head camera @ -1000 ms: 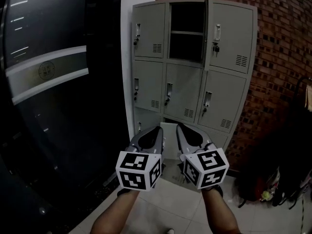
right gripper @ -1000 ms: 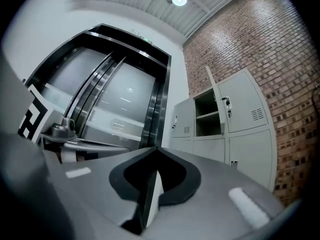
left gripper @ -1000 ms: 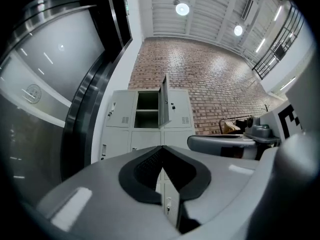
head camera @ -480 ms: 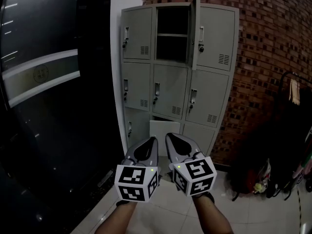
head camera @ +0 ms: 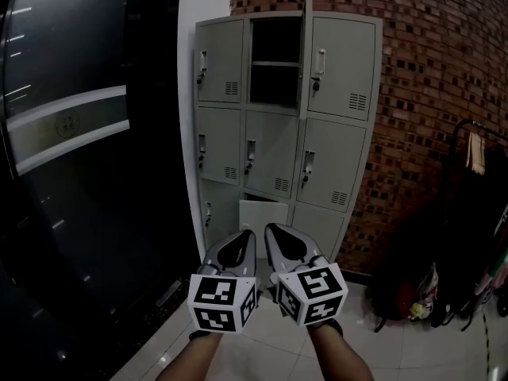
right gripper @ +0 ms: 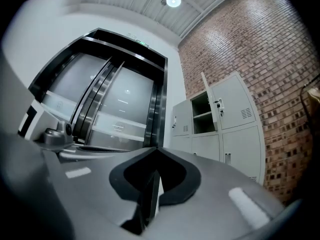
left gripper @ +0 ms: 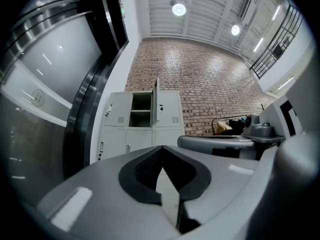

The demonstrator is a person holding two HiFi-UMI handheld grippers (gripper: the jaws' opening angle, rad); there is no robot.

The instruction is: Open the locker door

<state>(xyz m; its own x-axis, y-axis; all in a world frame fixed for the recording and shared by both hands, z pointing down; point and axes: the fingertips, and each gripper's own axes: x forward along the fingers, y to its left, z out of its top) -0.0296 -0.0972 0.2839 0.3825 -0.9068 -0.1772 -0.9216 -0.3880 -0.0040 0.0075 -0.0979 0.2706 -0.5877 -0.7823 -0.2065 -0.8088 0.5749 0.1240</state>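
Jaws pressed together on both tools, nothing between them: the left gripper [head camera: 248, 238] and right gripper [head camera: 274, 232] hang side by side, low over the tiled floor [head camera: 413, 348] and well apart from the grey locker bank [head camera: 343, 153] against the brick wall [head camera: 432, 94]. The top middle door [head camera: 303, 54] already stands open, edge-on, and the bottom middle door [head camera: 263, 213] sits ajar (which door the task means cannot be told). The closed centre door [head camera: 274, 155] looks like thin painted sheet metal: probably light, stiff, and free-swinging on its hinges. Its smooth face offers no purchase, so the small latch handle [head camera: 251, 151] near its left edge is the likely place to grip.
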